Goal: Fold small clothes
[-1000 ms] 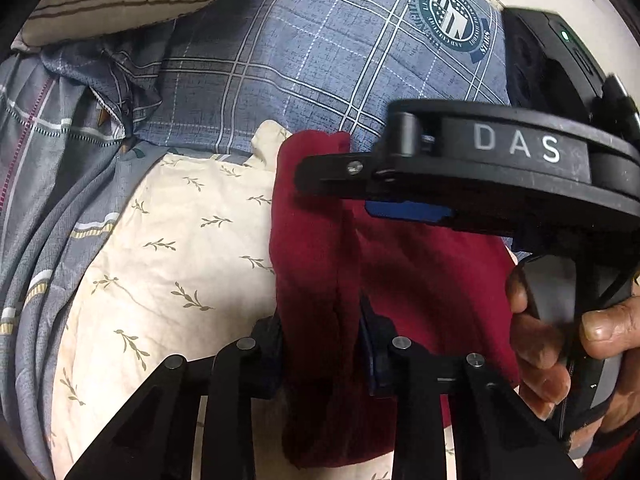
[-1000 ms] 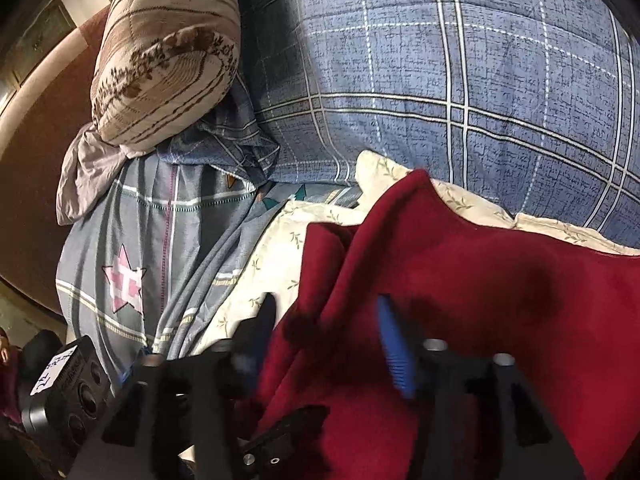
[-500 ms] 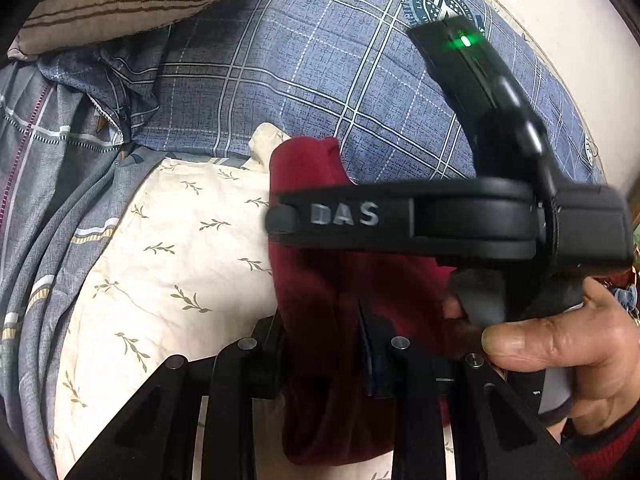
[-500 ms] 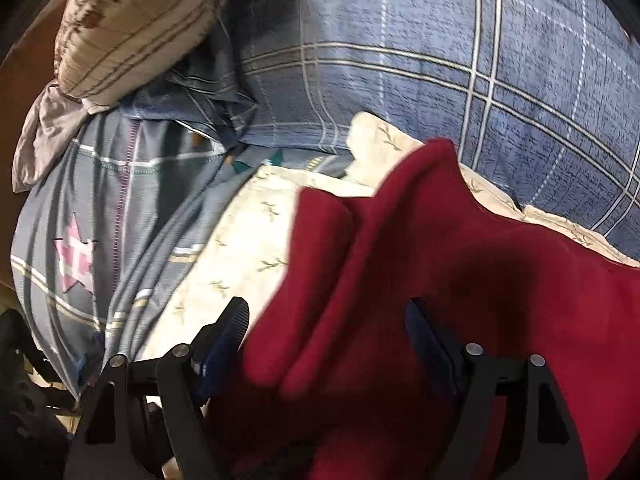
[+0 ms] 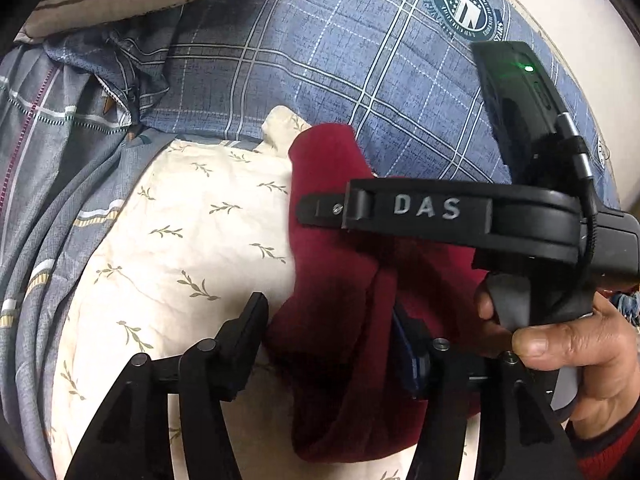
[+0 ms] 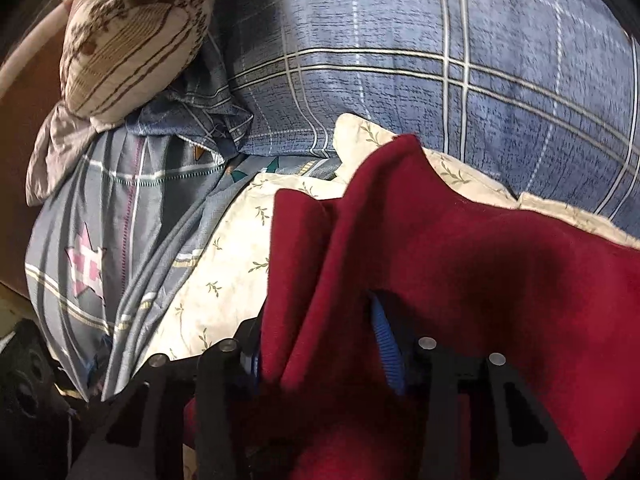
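Covering the far side of the bed, a blue plaid quilt (image 5: 304, 52) meets a grey sheet (image 5: 44, 184) at the left edge. A cream leaf-print cloth (image 5: 172, 240) lies nearer, with the red garment (image 5: 340, 292) bunched on its right half. Left gripper (image 5: 332, 320): jaws just opened, apart, a red fold loose between them. Right gripper (image 6: 316, 340): jaws just closing, pads pressing a bunched red fold. A hand (image 5: 568, 352) holds the right gripper's handle.

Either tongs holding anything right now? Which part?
Left tongs just opened, gripping nothing. Right tongs have just been closing around a fold of the red garment; grip unclear.
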Tool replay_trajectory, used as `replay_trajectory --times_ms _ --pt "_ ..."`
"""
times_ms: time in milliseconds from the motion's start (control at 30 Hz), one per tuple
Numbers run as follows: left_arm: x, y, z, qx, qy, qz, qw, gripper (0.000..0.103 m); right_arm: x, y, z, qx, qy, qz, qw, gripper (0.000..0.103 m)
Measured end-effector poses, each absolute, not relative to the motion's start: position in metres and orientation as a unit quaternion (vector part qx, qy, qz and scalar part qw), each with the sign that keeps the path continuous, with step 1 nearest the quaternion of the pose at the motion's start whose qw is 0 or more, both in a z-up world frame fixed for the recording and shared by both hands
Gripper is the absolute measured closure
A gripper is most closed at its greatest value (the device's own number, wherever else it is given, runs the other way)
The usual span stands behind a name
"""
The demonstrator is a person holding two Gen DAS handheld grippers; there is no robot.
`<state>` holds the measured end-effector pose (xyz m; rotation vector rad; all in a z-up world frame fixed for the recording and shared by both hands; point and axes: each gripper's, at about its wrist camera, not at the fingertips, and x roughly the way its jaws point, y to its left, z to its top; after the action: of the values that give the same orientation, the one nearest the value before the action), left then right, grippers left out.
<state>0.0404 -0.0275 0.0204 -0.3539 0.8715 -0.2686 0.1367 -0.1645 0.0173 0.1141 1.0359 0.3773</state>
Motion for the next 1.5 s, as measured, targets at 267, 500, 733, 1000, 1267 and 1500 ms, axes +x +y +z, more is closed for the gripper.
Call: replay_trajectory --times_ms 267,500,733,1000,1267,1500 --pt "0.04 -0.037 0.024 -0.16 0.426 -0.151 0.878 0.069 0.125 -0.172 0.032 0.059 0.466 0.187 0.863 0.078" --pt "0.024 -0.066 0.06 -0.159 0.405 -0.191 0.88 0.084 0.106 -0.2 0.07 0.05 0.436 0.192 0.878 0.083" --pt "0.034 -0.154 0.11 -0.1 0.406 -0.248 0.874 0.084 0.073 -0.265 0.113 0.046 0.4 0.151 0.903 0.085" --pt "0.054 -0.261 0.098 -0.08 0.434 -0.312 0.841 0.084 0.044 -0.381 0.113 0.059 0.402 0.055 0.912 0.086" --pt "0.08 -0.274 0.066 -0.119 0.48 -0.347 0.797 0.059 0.069 -0.44 0.036 0.118 0.454 -0.006 0.883 0.086" --pt "0.019 -0.193 0.104 -0.024 0.392 -0.317 0.863 0.033 0.023 -0.461 0.061 0.181 0.423 0.021 0.887 0.056"
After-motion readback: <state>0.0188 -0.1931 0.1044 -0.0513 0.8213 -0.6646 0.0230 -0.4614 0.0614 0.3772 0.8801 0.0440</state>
